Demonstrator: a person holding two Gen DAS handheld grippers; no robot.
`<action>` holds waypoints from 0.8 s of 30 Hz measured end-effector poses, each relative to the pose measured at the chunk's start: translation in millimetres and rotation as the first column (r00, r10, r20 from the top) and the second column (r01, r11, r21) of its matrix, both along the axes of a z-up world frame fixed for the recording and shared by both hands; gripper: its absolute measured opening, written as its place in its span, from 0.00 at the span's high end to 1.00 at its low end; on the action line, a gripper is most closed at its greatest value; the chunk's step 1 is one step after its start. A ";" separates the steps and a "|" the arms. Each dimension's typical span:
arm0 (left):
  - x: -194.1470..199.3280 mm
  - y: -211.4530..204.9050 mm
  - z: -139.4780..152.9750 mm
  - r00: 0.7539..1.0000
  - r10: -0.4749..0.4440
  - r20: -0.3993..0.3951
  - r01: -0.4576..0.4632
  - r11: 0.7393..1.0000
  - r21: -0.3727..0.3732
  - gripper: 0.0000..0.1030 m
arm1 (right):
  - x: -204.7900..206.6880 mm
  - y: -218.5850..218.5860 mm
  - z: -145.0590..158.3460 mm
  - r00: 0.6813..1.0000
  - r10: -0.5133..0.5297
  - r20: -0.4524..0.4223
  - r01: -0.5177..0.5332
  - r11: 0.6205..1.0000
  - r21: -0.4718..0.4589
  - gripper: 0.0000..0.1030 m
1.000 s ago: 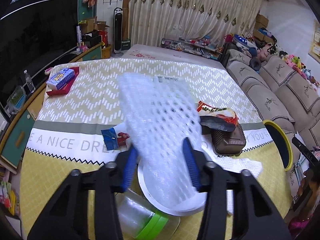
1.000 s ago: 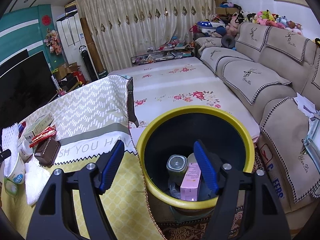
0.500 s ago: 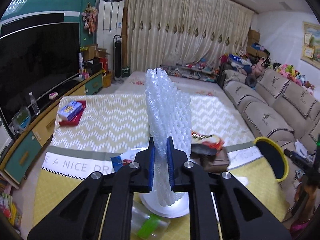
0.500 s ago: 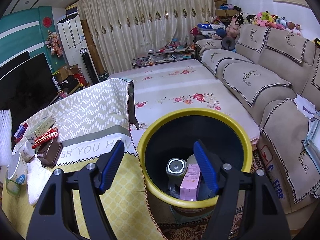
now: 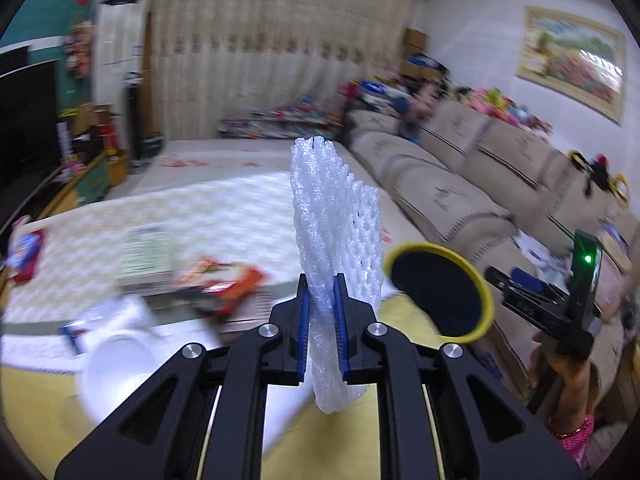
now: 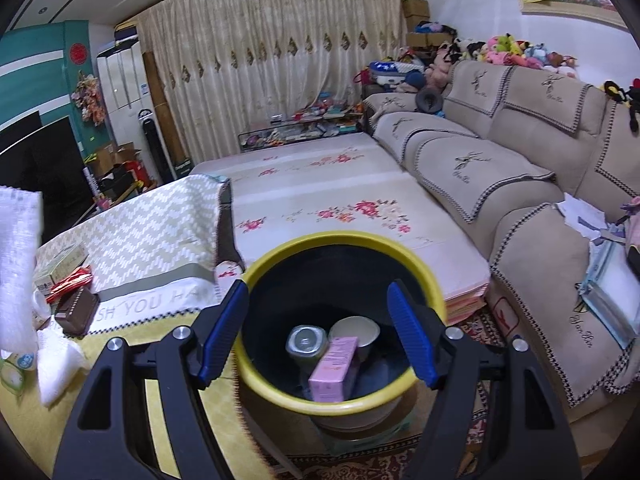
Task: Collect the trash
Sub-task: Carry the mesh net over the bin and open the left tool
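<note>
The left gripper (image 5: 321, 312) holds a white foam net (image 5: 334, 232) upright above the table (image 5: 48, 408), its blue pads pressed together on the net's lower part, a short tail hanging below them and most of the sleeve standing tall above. The yellow-rimmed bin (image 5: 440, 290) sits off the table's right side, near the sofa (image 5: 460, 200). In the right wrist view, the right gripper (image 6: 318, 338) hangs over that bin (image 6: 420, 272) with its tongs wide apart and nothing between them; a can (image 6: 306, 342), a pink box (image 6: 334, 372) and a pale cup (image 6: 356, 330) already lie inside. The net looks feather-light, soft and springy; it squashes flat under the pads, so a low pinch near one end appears enough, though the tall free end may sway or fold and could catch on the rim. It seems unlikely to break or slip. A wrapper (image 6: 70, 282), a brown box (image 6: 76, 312) and a crumpled tissue (image 6: 56, 364) remain on the cloth, with a white bowl (image 5: 116, 368) seen blurred in the left wrist view.
</note>
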State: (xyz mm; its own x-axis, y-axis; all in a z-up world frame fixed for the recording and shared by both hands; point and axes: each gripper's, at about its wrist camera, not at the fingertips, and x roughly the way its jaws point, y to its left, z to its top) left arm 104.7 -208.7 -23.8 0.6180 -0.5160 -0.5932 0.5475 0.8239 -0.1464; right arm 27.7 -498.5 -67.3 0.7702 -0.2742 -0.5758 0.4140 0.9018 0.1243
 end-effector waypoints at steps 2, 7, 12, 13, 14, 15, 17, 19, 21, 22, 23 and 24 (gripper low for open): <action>-0.7 -28.1 -3.7 0.999 -0.050 -0.010 0.050 0.999 0.008 0.88 | -8.7 -9.8 1.9 1.000 -0.023 0.012 0.023 1.000 0.002 0.34; -0.1 -111.6 -21.8 0.984 -0.175 -0.033 0.176 0.984 0.039 0.88 | -26.1 -29.7 6.2 0.997 -0.073 0.039 0.073 0.997 -0.001 0.34; 13.5 -179.5 -49.2 0.968 -0.236 -0.081 0.242 0.967 0.078 0.88 | -45.0 -52.0 8.4 0.990 -0.125 0.065 0.125 0.992 0.015 0.34; 16.5 -191.9 -55.4 0.966 -0.243 -0.092 0.251 0.964 0.089 0.88 | -48.8 -56.5 8.7 0.988 -0.137 0.069 0.136 0.991 0.017 0.34; 19.8 -200.9 -61.0 0.964 -0.245 -0.099 0.255 0.962 0.099 0.88 | -52.6 -61.1 8.9 0.986 -0.149 0.074 0.148 0.989 0.020 0.34; 23.3 -211.9 -68.2 0.962 -0.249 -0.111 0.261 0.959 0.109 0.88 | -55.1 -64.6 9.2 0.985 -0.156 0.076 0.155 0.988 0.023 0.34; 30.3 -229.6 -76.3 0.959 -0.254 -0.122 0.269 0.956 0.121 0.88 | -58.0 -69.7 8.7 0.983 -0.167 0.076 0.165 0.986 0.025 0.34; 35.0 -248.5 -85.0 0.960 -0.251 -0.120 0.267 0.952 0.146 0.88 | -60.1 -74.3 7.6 0.981 -0.179 0.074 0.177 0.984 0.025 0.33; 39.4 -258.5 -93.0 0.959 -0.250 -0.134 0.270 0.949 0.161 0.86 | -61.1 -78.1 5.2 0.980 -0.186 0.069 0.185 0.982 0.025 0.33; 42.0 -263.2 -97.1 0.959 -0.247 -0.141 0.269 0.948 0.168 0.85 | -61.4 -79.6 4.0 0.980 -0.190 0.066 0.189 0.982 0.024 0.32; 44.9 -268.4 -101.0 0.962 -0.234 -0.143 0.258 0.949 0.181 0.81 | -61.2 -80.7 3.2 0.979 -0.192 0.065 0.191 0.981 0.025 0.32; 48.5 -270.3 -104.0 0.962 -0.230 -0.148 0.255 0.949 0.187 0.66 | -61.3 -81.6 2.4 0.979 -0.194 0.064 0.192 0.981 0.027 0.32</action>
